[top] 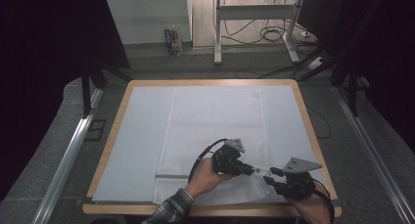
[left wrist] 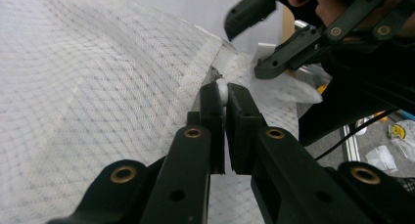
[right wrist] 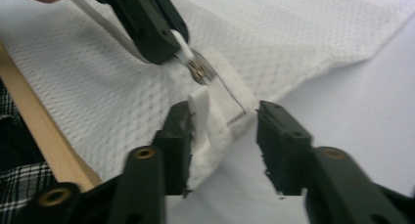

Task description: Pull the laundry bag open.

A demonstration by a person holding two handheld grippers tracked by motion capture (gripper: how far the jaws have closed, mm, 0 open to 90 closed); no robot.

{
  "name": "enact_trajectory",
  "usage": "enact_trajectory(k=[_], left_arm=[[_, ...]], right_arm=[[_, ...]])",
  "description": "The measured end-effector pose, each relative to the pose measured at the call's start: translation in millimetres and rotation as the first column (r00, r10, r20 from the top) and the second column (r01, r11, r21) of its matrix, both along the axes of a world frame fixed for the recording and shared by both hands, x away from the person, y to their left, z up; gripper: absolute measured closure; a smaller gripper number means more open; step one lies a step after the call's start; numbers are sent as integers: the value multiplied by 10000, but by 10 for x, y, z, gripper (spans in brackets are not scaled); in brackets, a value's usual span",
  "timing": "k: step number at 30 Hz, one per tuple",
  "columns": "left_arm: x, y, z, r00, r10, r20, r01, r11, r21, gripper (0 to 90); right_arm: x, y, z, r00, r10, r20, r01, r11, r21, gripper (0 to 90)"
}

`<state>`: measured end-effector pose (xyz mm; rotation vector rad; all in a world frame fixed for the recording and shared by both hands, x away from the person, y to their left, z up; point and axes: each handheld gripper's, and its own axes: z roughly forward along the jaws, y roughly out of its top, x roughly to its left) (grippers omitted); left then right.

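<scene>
Two hand-held grippers at the corner of a mesh cloth

Two hand-held grippers are seen at the lower right of the high view, over the near corner of a white mesh cloth (top: 215, 131) that lies spread on a pale sheet (top: 132, 136) covering the tabletop (top: 307, 117). The left hand-held gripper (left wrist: 221, 94) is pressed together on a small white tab beside a metal zipper pull (right wrist: 198, 70) at the cloth's edge. The right hand-held gripper (right wrist: 222, 131) is spread, with a white strip of the hem (right wrist: 199, 117) lying against one jaw but not pinched.

The cloth is judged light, soft and limp; it will likely fold and drag rather than keep its shape, and the open weave may snag on the jaws. The thicker hem and the tab are judged the best places to take hold, since a single mesh layer could stretch or slip.

Little stands in the way on the tabletop. The wooden edge at the bottom of the frame lies close, a plaid sleeve (top: 172, 208) enters at the lower middle, and the two hand-held grippers crowd each other at the corner.
</scene>
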<state>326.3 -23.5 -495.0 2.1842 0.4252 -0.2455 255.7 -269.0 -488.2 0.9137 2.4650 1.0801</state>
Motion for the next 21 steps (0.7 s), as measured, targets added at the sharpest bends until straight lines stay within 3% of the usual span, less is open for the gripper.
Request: enact_trajectory(k=[4, 7, 13, 15, 16, 17, 21], left_arm=[[-8, 38, 17, 9999, -97, 27, 97, 9996, -250, 873], [-7, 67, 24, 9998, -207, 57, 210, 9989, -422, 873], [6, 112, 41, 9996, -270, 12, 270, 9975, -660, 873], [7, 122, 44, 9995, -297, 75, 301, 9976, -622, 872], [7, 122, 44, 9995, -297, 75, 301, 9976, -622, 872], [11, 123, 37, 9996, -288, 78, 292, 9975, -644, 872], [4, 109, 17, 9997, -182, 136, 189, 9987, -465, 872]], right_arm=[[63, -33, -13, 9981, -190, -590, 219, 9986, 490, 414], [118, -43, -29, 9949, 71, -1008, 24, 9956, 941, 371], [218, -15, -50, 9902, 510, -1299, -326, 9896, 1402, 385], [258, -23, -40, 9870, 724, -1437, -454, 9820, 1831, 492], [258, -23, -40, 9870, 724, -1437, -454, 9820, 1831, 492], [270, -27, -33, 9859, 845, -1443, -541, 9777, 2030, 567], [252, -32, -2, 9903, 824, -1122, -595, 9792, 1938, 714]])
